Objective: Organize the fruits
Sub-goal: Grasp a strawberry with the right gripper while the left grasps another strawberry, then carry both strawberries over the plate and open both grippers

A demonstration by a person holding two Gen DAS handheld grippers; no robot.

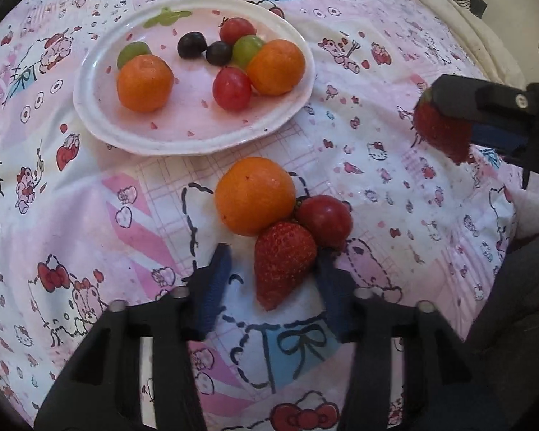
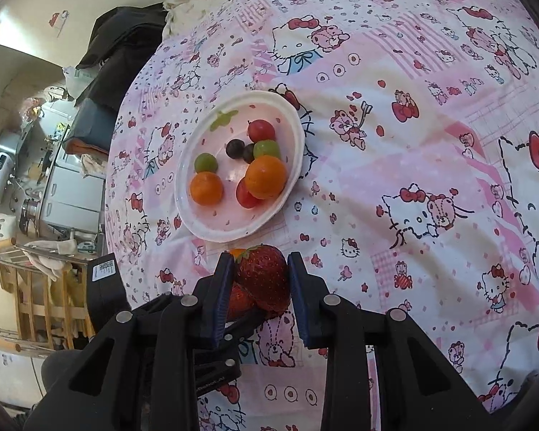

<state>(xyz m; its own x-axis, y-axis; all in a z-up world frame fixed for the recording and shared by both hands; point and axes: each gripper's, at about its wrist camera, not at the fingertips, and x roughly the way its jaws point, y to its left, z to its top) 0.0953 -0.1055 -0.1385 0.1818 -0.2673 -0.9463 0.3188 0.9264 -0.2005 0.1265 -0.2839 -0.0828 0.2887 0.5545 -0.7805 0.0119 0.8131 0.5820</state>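
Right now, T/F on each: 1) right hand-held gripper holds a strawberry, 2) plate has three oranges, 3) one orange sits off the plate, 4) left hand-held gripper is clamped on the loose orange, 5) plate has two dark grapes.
1) True: the right hand-held gripper is shut on a strawberry, lifted off the cloth.
2) False: the plate holds two oranges; the rest are grapes.
3) True: a loose orange lies on the cloth, touching a red grape.
4) False: the left hand-held gripper straddles a second strawberry, its far finger not on it.
5) True: two dark grapes sit mid-plate.
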